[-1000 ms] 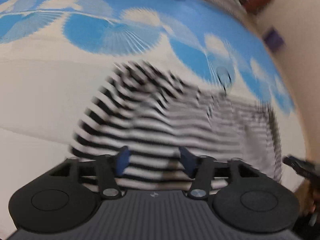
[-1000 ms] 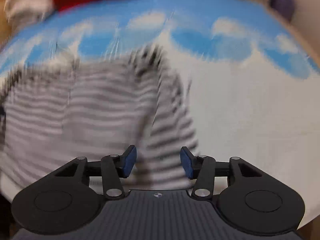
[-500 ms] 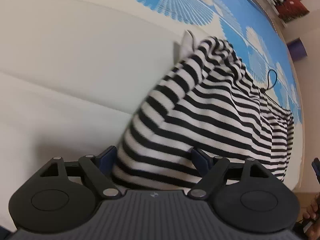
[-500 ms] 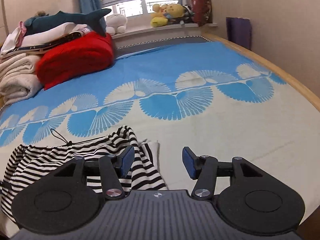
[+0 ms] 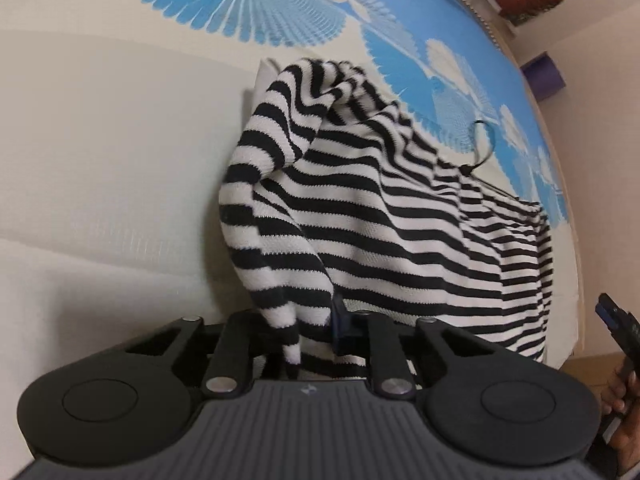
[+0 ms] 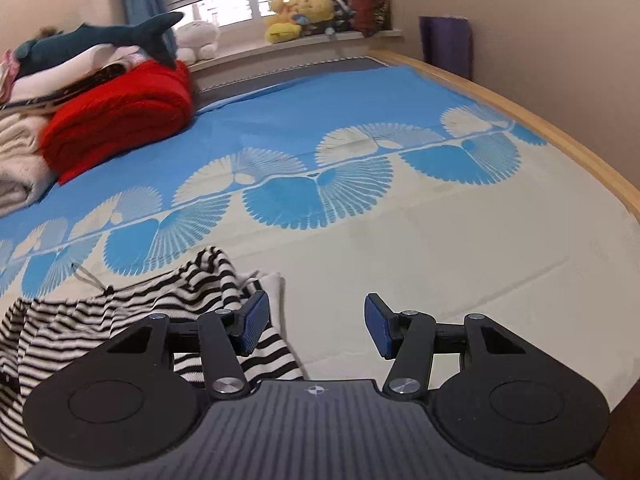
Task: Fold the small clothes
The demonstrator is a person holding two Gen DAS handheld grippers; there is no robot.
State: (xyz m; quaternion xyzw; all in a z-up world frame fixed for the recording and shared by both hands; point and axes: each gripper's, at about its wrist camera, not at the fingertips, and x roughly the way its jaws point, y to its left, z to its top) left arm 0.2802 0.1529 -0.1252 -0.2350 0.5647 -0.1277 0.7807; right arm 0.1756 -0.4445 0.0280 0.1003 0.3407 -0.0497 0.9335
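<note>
Left gripper (image 5: 308, 330) on crosswise striped garment (image 5: 400, 216)

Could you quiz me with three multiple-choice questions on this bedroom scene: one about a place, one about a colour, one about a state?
1. Where does the plush shark lie?
A. on the stacked bedding
B. on the floor
C. under the bed sheet

2. What colours is the striped knit garment?
A. red and yellow
B. black and white
C. green and grey

3. How is the left claw?
A. wide open, empty
B. closed on the garment
C. holding a toy

Answers: 1 A, it tops the pile above the folded red blanket. 2 B, bands alternate. 3 B, having just closed, fabric is pinched between its pads.
</note>
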